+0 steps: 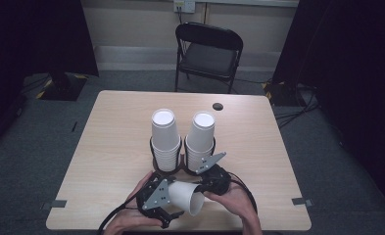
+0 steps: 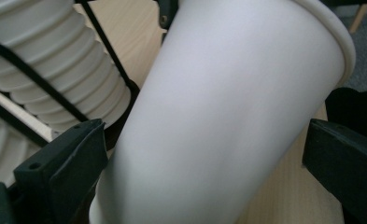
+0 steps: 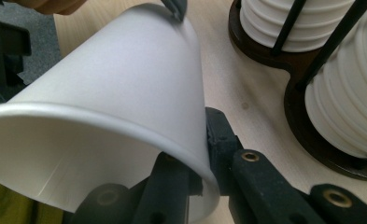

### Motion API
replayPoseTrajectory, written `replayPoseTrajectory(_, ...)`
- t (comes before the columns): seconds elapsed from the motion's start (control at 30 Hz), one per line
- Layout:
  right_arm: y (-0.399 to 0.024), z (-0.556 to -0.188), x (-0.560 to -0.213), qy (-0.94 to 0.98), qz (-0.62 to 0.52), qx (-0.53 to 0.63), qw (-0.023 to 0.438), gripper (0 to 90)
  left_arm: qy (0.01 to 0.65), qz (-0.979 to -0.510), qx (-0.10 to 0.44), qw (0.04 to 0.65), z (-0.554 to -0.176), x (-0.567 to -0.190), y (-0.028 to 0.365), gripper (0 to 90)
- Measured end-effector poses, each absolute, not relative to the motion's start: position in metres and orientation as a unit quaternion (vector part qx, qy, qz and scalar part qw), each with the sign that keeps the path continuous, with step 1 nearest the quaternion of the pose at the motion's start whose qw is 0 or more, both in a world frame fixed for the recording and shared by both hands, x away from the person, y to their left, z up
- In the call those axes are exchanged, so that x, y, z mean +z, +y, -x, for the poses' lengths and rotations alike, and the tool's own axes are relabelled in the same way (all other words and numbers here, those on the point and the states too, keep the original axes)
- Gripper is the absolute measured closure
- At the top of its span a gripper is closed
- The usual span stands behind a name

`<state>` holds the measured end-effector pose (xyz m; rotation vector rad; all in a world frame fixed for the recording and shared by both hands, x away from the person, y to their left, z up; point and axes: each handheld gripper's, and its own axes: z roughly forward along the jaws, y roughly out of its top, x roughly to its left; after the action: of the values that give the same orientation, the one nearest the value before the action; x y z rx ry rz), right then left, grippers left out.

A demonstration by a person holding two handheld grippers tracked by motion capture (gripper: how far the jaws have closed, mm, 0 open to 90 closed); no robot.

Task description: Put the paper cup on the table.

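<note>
**One loose paper cup held between your two grippers at the near edge**

You hold a single white paper cup (image 1: 186,197) on its side just above the light wooden table (image 1: 111,142), close to the middle of its near edge, rim toward you and to the right. Your left gripper (image 1: 156,195) is at the cup's base end; your right gripper (image 1: 210,182) is at its rim.

The right gripper view shows what the high view cannot: the right jaws are closed on the cup's rim (image 3: 125,126), one inside the wall and one outside. The left gripper view shows the cup's body (image 2: 228,116) lying between the left jaws, which stand wide; the jaw on that view's left is close against the wall and the other is apart from it, so you cannot tell whether they grip.

Behind the cup, near the table's centre, stand two stacks of white paper cups (image 1: 165,139), upside down in a dark two-ring wooden holder (image 1: 182,157). One black folding chair (image 1: 207,54) stands beyond the far edge.
</note>
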<state>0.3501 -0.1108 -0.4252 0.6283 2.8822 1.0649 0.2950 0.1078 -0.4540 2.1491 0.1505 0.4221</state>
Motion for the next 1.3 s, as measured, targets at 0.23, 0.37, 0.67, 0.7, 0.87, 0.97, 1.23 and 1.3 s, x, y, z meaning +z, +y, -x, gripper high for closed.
replayPoseTrajectory(0.23,-0.112,-0.351,-0.426,0.917,-0.221,0.333,0.004,87.4,0.048,-0.875,0.175,0.449,-0.294,-0.455,0.092,0.0)
replayPoseTrajectory(0.37,-0.111,-0.352,-0.426,0.914,-0.229,0.334,0.012,87.4,0.041,-0.869,0.174,0.462,-0.292,-0.454,0.087,2.3)
replayPoseTrajectory(0.67,-0.117,-0.355,-0.425,0.907,-0.242,0.344,-0.007,88.6,0.046,-0.871,0.19,0.45,-0.293,-0.454,0.089,5.3)
replayPoseTrajectory(0.7,-0.117,-0.355,-0.425,0.906,-0.244,0.346,-0.009,88.6,0.042,-0.872,0.193,0.447,-0.292,-0.454,0.088,5.1)
replayPoseTrajectory(0.87,-0.111,-0.355,-0.428,0.906,-0.252,0.339,-0.024,88.6,0.045,-0.871,0.201,0.446,-0.29,-0.457,0.08,3.8)
replayPoseTrajectory(0.97,-0.109,-0.356,-0.43,0.902,-0.263,0.34,-0.032,88.6,0.044,-0.867,0.203,0.453,-0.29,-0.457,0.077,4.4)
replayPoseTrajectory(1.23,-0.113,-0.357,-0.43,0.89,-0.294,0.345,-0.036,88.8,0.057,-0.857,0.208,0.469,-0.291,-0.458,0.071,5.1)
replayPoseTrajectory(1.3,-0.114,-0.355,-0.429,0.889,-0.297,0.348,-0.036,88.9,0.059,-0.854,0.21,0.472,-0.29,-0.458,0.071,5.7)
